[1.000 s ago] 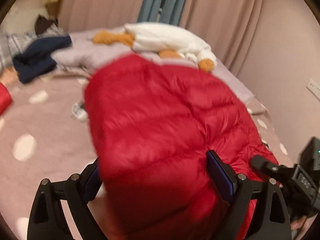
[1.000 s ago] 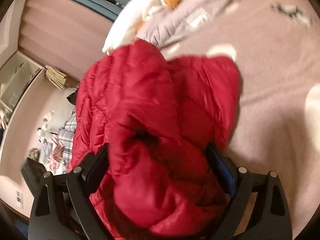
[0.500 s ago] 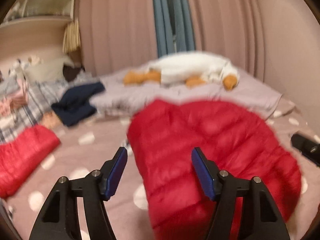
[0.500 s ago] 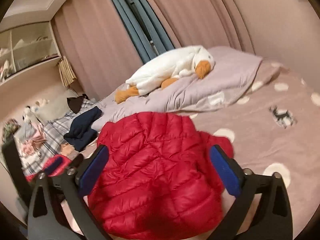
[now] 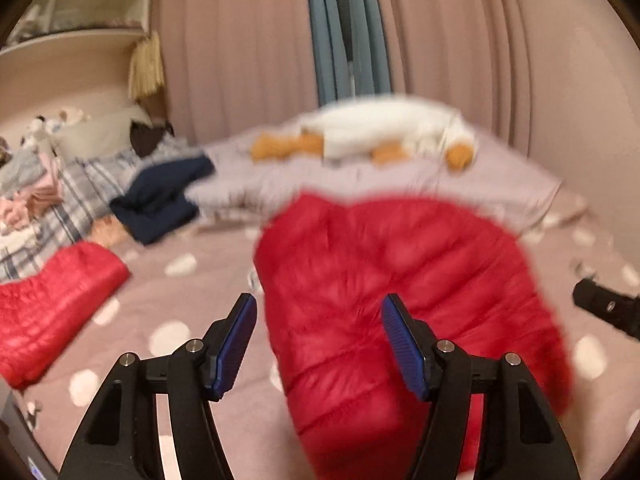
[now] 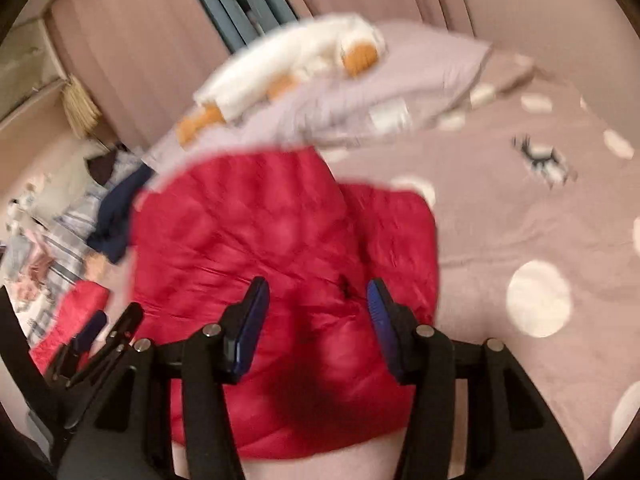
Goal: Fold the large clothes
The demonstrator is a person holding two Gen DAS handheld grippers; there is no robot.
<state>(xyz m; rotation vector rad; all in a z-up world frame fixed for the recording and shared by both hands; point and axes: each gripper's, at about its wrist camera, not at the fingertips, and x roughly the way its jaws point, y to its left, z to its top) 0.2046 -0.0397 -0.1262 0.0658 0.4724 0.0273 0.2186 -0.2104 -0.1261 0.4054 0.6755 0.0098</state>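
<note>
Jaws of both grippers empty, right pair closing, red down jacket [image 5: 400, 304] on bed [image 6: 520, 216] beyond them

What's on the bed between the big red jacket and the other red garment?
Only bare dotted bedspread separates the red jacket from the other red garment, in the left wrist view.

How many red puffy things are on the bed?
2: a big red jacket right before both grippers, and a smaller red piece off to the left, by the clothes pile. More may be hidden.

Red jacket [image 5: 392, 304] released; both jaws lifted clear.
</note>
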